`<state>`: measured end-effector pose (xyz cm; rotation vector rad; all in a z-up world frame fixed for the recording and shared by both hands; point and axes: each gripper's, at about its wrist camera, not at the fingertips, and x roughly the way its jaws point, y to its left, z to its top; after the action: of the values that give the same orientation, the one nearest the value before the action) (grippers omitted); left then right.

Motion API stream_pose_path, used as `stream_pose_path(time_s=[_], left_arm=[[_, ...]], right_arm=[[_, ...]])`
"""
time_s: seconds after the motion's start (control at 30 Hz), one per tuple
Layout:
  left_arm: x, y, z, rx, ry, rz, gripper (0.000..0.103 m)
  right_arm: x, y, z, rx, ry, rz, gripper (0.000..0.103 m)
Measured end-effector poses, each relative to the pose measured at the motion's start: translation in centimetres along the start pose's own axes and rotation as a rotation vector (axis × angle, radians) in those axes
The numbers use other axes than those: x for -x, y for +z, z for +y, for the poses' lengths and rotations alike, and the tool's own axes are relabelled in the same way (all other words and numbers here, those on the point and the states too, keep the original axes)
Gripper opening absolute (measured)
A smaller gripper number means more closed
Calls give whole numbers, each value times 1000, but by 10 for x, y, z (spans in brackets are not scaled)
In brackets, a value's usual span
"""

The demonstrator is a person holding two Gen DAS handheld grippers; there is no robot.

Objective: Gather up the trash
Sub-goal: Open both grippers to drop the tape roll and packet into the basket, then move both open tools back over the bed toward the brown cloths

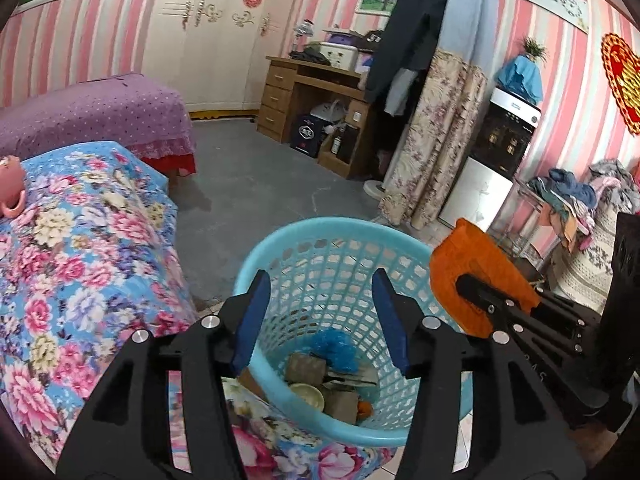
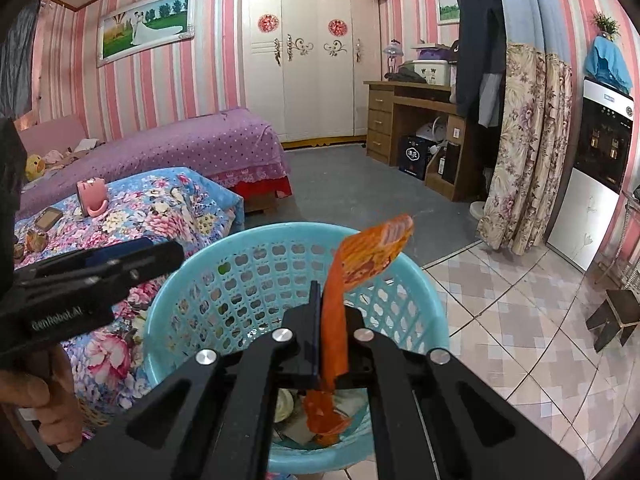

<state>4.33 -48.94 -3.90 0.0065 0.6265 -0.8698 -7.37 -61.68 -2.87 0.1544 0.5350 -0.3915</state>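
Note:
A light blue plastic basket (image 1: 276,240) stands on the floor beside the floral table; it holds several scraps of trash (image 1: 328,384). My left gripper (image 1: 320,320) is open and empty right above the basket's mouth. My right gripper (image 2: 330,332) is shut on an orange snack wrapper (image 2: 372,256) and holds it over the basket (image 2: 424,320). In the left wrist view the wrapper (image 1: 460,264) and the right gripper show at the basket's right rim. In the right wrist view the left gripper (image 2: 120,260) shows at the left.
A table with a blue floral cloth (image 1: 80,248) stands left of the basket, with a pink cup (image 2: 93,197) and small items (image 2: 38,232) on it. A purple bed (image 2: 180,148), a wooden desk (image 2: 404,120), a water dispenser (image 2: 600,168) and a small stool (image 2: 616,316) stand around.

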Motion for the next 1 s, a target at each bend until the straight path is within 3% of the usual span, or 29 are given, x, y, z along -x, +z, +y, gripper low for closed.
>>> stream_pose_path(time_s=[0.3, 0.37, 0.4, 0.43, 0.47, 0.67, 1.0], left_arm=[[23, 1, 38, 84, 59, -47, 57], [29, 1, 46, 94, 70, -57, 57], [32, 0, 49, 100, 74, -61, 58], [35, 0, 54, 109, 79, -68, 60], [39, 0, 59, 121, 84, -73, 60], [61, -4, 90, 244, 55, -106, 62], [101, -21, 143, 408, 86, -171, 62]], right_arm=[[-16, 4, 3, -30, 20, 51, 4], [-23, 2, 4, -37, 17, 82, 10], [-25, 1, 4, -41, 15, 89, 33], [-25, 0, 5, -50, 14, 91, 65], [-24, -2, 5, -64, 15, 84, 71], [-22, -2, 17, -56, 14, 85, 71], [2, 21, 32, 0, 5, 51, 71]])
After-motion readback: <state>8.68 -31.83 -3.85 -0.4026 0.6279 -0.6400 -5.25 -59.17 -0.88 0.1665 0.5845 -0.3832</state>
